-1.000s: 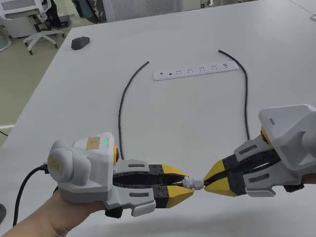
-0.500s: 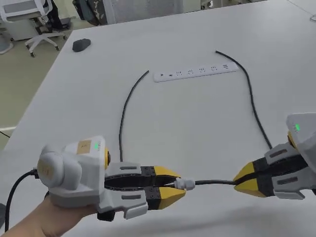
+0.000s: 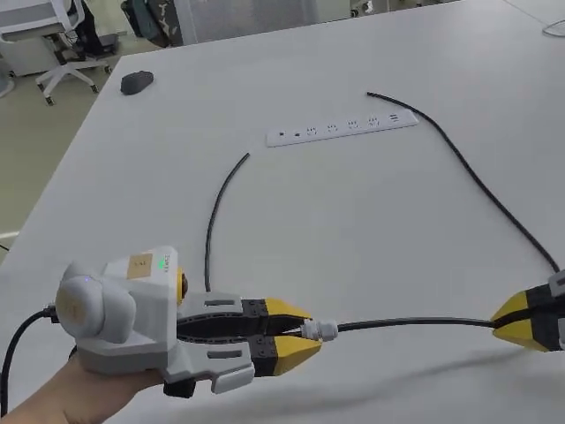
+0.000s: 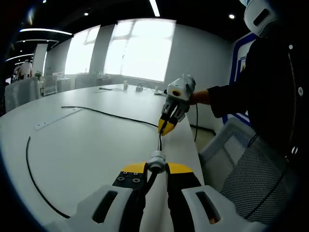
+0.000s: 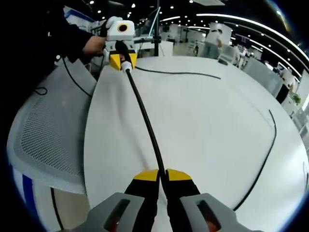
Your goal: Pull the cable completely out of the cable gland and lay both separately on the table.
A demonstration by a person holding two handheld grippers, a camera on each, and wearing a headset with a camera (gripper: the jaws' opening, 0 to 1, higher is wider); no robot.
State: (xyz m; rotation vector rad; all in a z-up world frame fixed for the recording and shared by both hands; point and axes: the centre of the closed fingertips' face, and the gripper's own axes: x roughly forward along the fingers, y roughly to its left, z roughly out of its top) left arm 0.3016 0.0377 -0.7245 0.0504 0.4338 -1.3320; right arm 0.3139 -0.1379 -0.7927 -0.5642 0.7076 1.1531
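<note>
A long white power strip (image 3: 342, 128) lies flat across the far middle of the white bench (image 3: 353, 230), its sockets facing up. A small dark, rounded object (image 3: 136, 82), too small to identify, sits well apart from it near the bench's far left edge. Beyond that edge a white office chair (image 3: 40, 18) stands on the pale floor (image 3: 35, 141).

Small white gland (image 3: 320, 330) sitting pinched in the left gripper (image 3: 310, 332), thin black cable (image 3: 415, 323) running through it, stretching taut to the right gripper (image 3: 503, 320), far end trailing across the table (image 3: 353, 230)
</note>
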